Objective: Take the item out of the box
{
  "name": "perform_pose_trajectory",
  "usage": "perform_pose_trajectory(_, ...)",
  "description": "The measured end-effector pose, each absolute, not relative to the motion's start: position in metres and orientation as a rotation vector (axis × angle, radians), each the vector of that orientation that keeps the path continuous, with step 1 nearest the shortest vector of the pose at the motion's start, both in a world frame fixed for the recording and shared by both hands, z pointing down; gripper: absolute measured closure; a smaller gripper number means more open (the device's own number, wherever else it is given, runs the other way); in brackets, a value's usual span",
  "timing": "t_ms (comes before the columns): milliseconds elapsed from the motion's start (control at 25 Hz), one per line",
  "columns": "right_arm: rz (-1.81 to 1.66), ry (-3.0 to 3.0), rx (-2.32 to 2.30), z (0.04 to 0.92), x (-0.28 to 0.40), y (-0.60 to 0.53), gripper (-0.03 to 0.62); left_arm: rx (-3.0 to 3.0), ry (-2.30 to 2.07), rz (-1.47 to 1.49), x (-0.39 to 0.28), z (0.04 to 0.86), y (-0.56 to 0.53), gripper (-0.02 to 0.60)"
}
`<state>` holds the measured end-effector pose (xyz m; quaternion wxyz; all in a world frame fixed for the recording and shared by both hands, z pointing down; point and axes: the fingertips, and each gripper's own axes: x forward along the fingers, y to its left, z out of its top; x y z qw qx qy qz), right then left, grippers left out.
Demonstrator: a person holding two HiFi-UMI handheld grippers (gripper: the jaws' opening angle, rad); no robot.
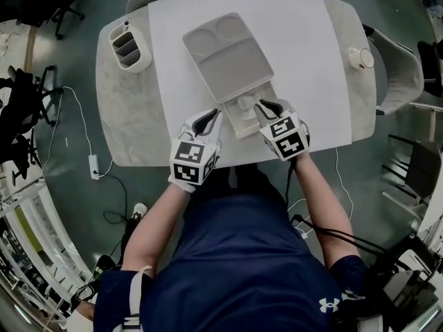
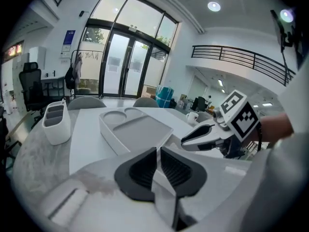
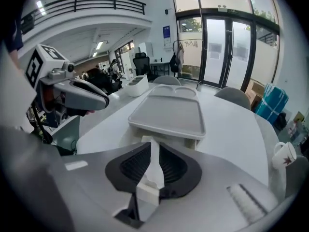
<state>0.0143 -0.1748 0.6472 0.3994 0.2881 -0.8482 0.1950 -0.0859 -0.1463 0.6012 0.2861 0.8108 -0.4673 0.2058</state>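
Note:
A flat grey box lies on the white sheet, its lid (image 1: pixel 228 54) thrown back and its base (image 1: pixel 239 126) near the table's front edge. My left gripper (image 1: pixel 210 118) is at the base's left side, its jaws (image 2: pixel 158 151) shut on a thin white wall of the box (image 2: pixel 163 190). My right gripper (image 1: pixel 266 107) is at the base's right side. In the right gripper view a white folded item (image 3: pixel 150 178) stands between the jaws of this gripper (image 3: pixel 155 151), which are slightly apart and not pressing on it. Each gripper shows in the other's view: right (image 2: pixel 198 135), left (image 3: pixel 87 98).
A white desk organiser (image 1: pixel 129 47) stands at the table's far left, a mug (image 1: pixel 361 58) at the far right. Chairs stand round the table's far side. A power strip (image 1: pixel 93 166) and cables lie on the floor to the left.

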Motion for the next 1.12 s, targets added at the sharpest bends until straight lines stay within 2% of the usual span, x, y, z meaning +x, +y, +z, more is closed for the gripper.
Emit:
perform_pose_trajectory(200, 0.401, -2.015, 0.61, 0.683, 0.017, -0.167, 0.516, 2.124, -1.244, 0.573, -0.098, 0.623, -0.139, 0.54)
perform_pose_trajectory(520, 0.364, -1.861, 0.503, 0.714, 0.017, -0.166, 0.516, 2.07, -1.28, 0.556, -0.116, 0.634, -0.133, 0.538)
perform_pose_trajectory(880, 0.337, -1.84, 0.504, 0.715, 0.015, -0.165, 0.563, 2.02, -1.326, 0.542, -0.139, 0.633, -0.13, 0.538)
perform_pose_trajectory(1120, 0.334, -1.872, 0.536, 0.701, 0.014, -0.163, 0.568, 2.049, -1.325, 0.532, -0.134, 0.622, -0.13, 0.538)
